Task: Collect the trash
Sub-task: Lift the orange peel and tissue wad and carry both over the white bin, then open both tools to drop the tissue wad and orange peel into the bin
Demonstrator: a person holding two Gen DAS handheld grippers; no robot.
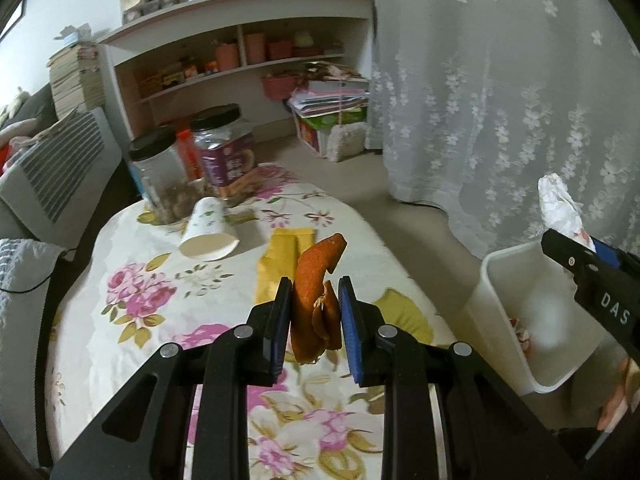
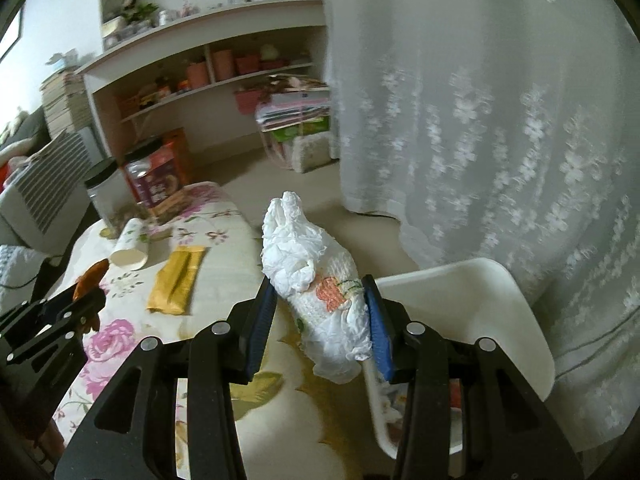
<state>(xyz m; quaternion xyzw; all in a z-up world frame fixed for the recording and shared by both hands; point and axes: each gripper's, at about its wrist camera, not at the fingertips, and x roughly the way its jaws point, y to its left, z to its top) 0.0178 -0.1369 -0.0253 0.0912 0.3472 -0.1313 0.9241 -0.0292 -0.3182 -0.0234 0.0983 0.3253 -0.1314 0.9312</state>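
Lived-in room, seen from my two wrist cameras.

I see a white shelf unit [image 1: 240,40] against the far wall, its compartments packed with pink pots and boxes, small plants along the top. A stack of books [image 1: 76,80] stands to its left. A sheer white curtain [image 1: 500,100] with a flower pattern hangs on the right down to the beige floor [image 1: 400,208]. Piled papers [image 1: 332,96] sit on boxes between shelf and curtain. A striped cushion [image 1: 60,164] lies at the left. Soft daylight comes through the curtain.
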